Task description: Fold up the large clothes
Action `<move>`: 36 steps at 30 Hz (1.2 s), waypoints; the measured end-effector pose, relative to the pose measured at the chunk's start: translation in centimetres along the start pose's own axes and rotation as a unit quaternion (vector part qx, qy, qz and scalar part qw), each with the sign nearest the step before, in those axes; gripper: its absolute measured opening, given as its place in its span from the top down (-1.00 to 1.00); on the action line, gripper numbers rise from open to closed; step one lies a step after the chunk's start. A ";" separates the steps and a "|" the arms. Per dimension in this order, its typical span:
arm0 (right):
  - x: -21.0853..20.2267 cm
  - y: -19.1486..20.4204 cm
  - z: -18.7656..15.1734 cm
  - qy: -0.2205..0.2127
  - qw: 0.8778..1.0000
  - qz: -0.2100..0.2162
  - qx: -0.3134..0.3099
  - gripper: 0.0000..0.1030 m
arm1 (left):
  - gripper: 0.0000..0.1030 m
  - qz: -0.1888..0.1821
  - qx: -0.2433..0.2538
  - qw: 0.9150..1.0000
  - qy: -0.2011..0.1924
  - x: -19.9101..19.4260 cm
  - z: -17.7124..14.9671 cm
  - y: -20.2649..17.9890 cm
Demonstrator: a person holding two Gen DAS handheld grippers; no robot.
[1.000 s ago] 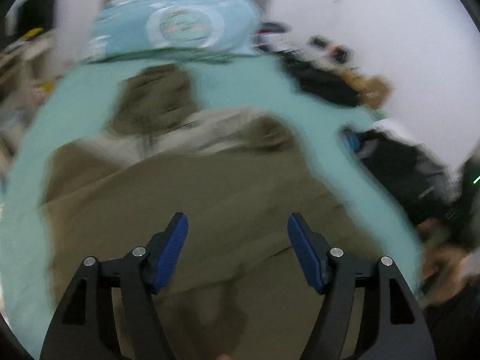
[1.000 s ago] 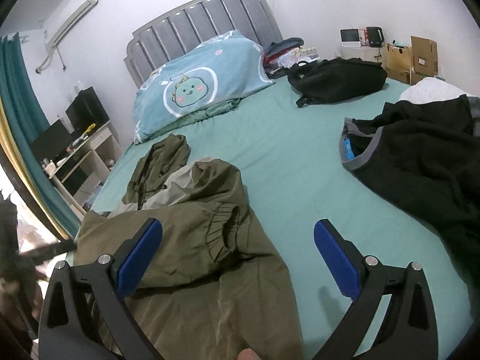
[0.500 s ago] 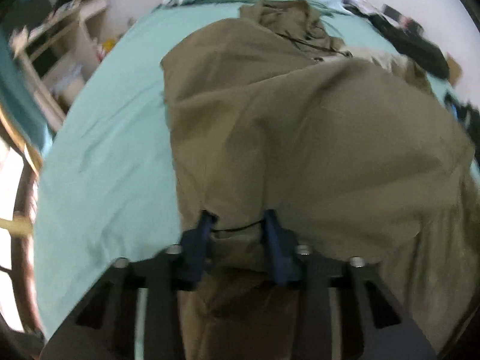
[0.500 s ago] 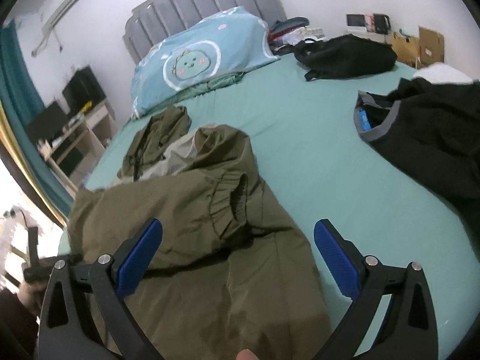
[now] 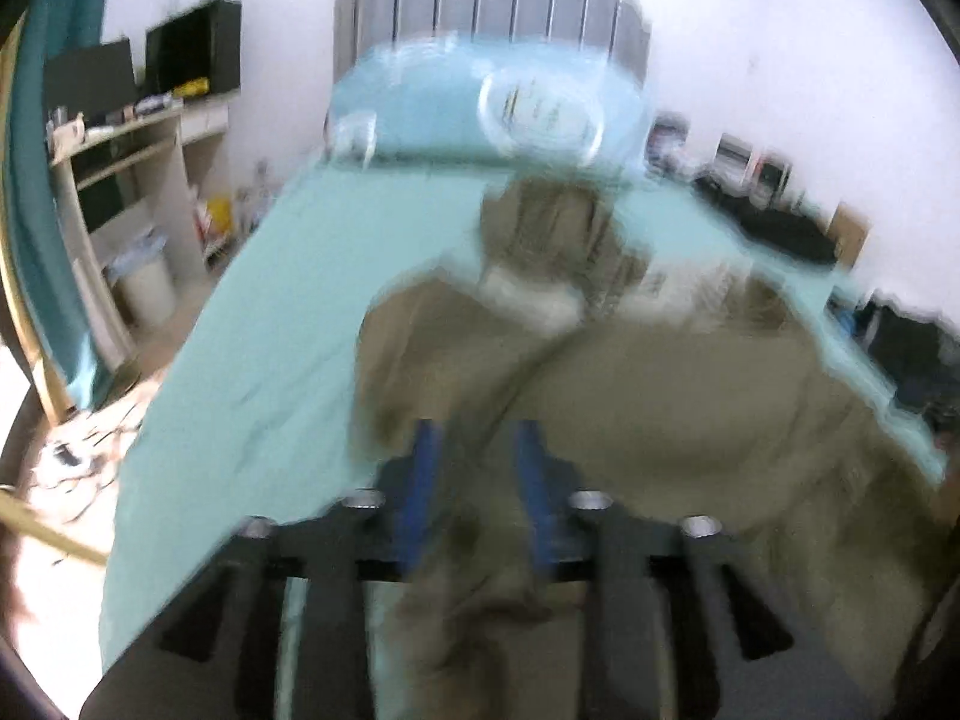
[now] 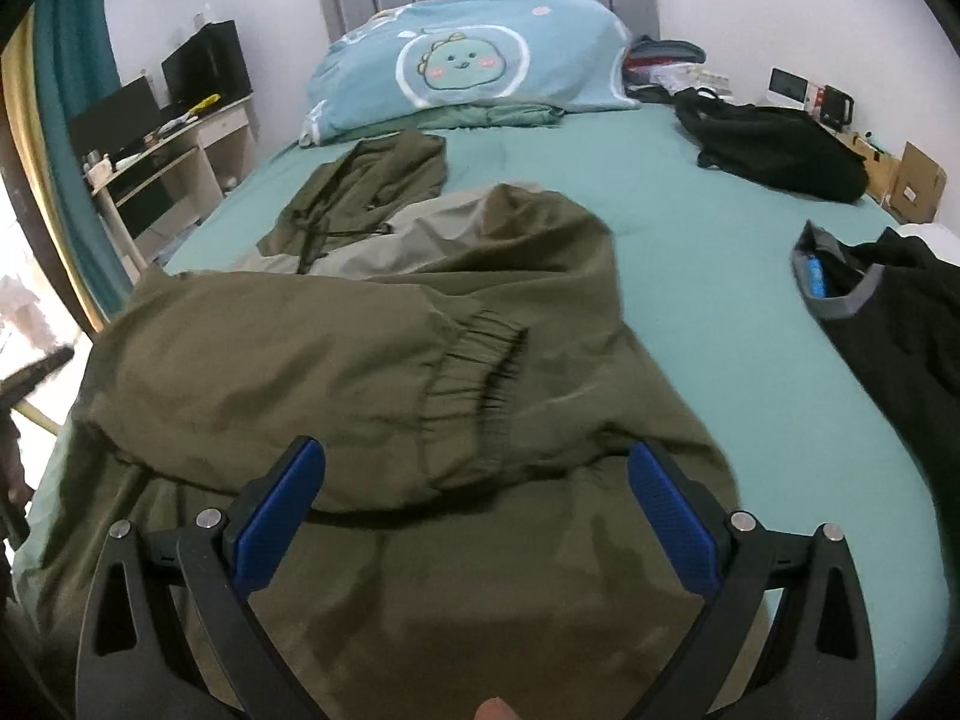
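Note:
An olive hooded jacket lies spread on the green bed, hood toward the pillow. One sleeve is folded across the body, its ribbed cuff near the middle. My right gripper hangs open just over the jacket's lower part, nothing between its blue pads. The left wrist view is blurred by motion. There my left gripper has a bunch of the jacket between its narrow-set pads, at the jacket's left side. Its jaws are opening.
A blue cartoon pillow leans on the grey headboard. A black bag and a black garment lie on the bed's right side. A desk with monitors stands left of the bed.
The left gripper went from open to closed on the jacket's edge and has swung with it toward the headboard. The right gripper has sunk nearer the jacket, staying open.

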State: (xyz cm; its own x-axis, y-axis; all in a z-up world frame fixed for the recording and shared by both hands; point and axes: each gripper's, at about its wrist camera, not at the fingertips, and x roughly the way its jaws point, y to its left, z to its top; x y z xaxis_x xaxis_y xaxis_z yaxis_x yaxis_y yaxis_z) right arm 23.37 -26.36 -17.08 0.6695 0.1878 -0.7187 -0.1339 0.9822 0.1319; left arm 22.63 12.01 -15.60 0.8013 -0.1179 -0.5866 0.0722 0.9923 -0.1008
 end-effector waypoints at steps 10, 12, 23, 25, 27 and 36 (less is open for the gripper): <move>-1.4 4.0 1.0 0.017 0.998 -0.051 -0.028 -0.94 | -0.16 -0.103 -0.106 0.978 0.144 9.0 -4.2 1.1; -2.0 4.2 1.1 0.017 0.998 -0.062 -0.028 -0.94 | -0.15 -0.107 -0.112 0.979 0.133 9.0 -4.5 1.8; -5.0 6.8 0.1 0.023 0.996 -0.083 -0.022 -0.94 | -0.16 -0.061 -0.080 0.992 0.076 1.4 -1.8 -1.1; -5.5 7.5 -0.1 0.022 0.996 -0.083 -0.020 -0.94 | -0.16 -0.071 -0.069 0.992 0.077 1.4 -1.7 -2.2; -5.6 8.0 -0.2 0.025 0.997 -0.077 -0.015 -0.94 | -0.16 -0.057 -0.053 0.994 0.071 1.2 -2.0 -2.3; -0.4 9.1 4.6 0.041 0.999 -0.026 -0.025 -0.94 | -0.16 -0.040 -0.009 0.999 0.008 0.0 3.0 1.0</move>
State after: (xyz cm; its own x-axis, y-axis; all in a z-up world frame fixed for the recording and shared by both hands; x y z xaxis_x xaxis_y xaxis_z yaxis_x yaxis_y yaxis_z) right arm 25.22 -17.44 -12.41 0.6144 0.1340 -0.7775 -0.1388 0.9885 0.0607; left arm 24.52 13.12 -13.27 0.7833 -0.1973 -0.5895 0.1242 0.9789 -0.1625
